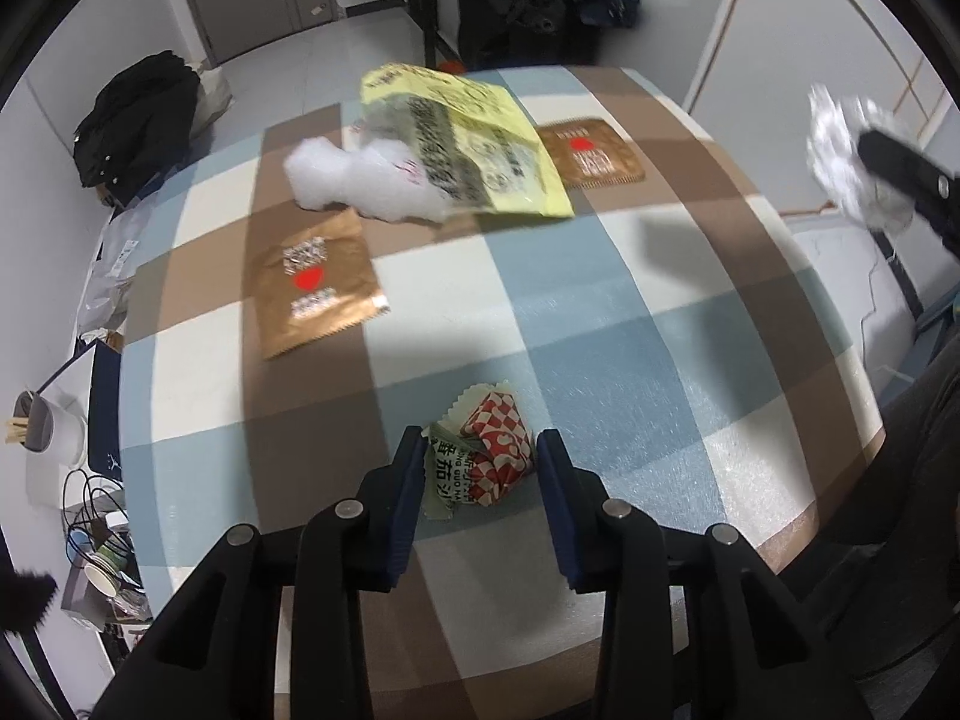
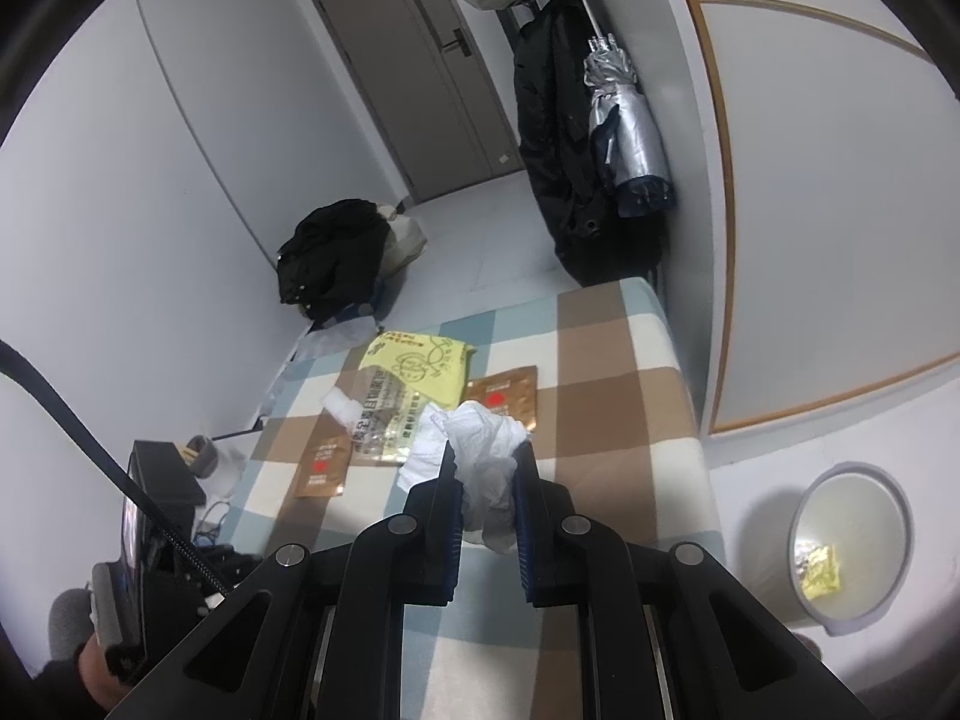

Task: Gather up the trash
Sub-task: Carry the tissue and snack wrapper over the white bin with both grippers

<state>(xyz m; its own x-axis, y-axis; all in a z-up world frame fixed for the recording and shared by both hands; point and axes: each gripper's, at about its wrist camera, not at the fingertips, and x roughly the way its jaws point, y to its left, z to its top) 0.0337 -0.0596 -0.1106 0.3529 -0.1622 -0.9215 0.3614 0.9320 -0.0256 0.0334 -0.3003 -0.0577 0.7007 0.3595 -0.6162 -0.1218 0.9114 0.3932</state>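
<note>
- Two jobs are in hand at once: the right gripper [image 2: 486,483] has its fingers pinching a crumpled white tissue [image 2: 489,450] lifted clear of the bench [image 2: 606,396], while the left gripper [image 1: 480,480] hovers with fingers spread on either side of a red-checked snack wrapper [image 1: 480,462] near the bench's near edge.
- Right side, as I judge it: carry the tissue out past the right edge of the bench to the grey bin [image 2: 852,546] on the floor, which already holds a yellow wrapper [image 2: 819,570]. Get the fingers over the bin's mouth before they part; tissue is light and will drift if let go high or early.
- Some tissue hangs loose below the fingers, so keep the squeeze firm in transit.
- Left side: the snack wrapper is crumpled and stands a little proud of the cloth. Lower until the fingertips nearly touch the cloth, then close across its bulk, not only its flat sawtooth edge, which would probably slip out.
- Avoid pinching the checked cloth along with it.
- Four pieces remain toward the far edge: a yellow bag [image 1: 468,138], a white wad [image 1: 354,180] beside it, and two brown sachets [image 1: 312,282] [image 1: 591,153].
</note>
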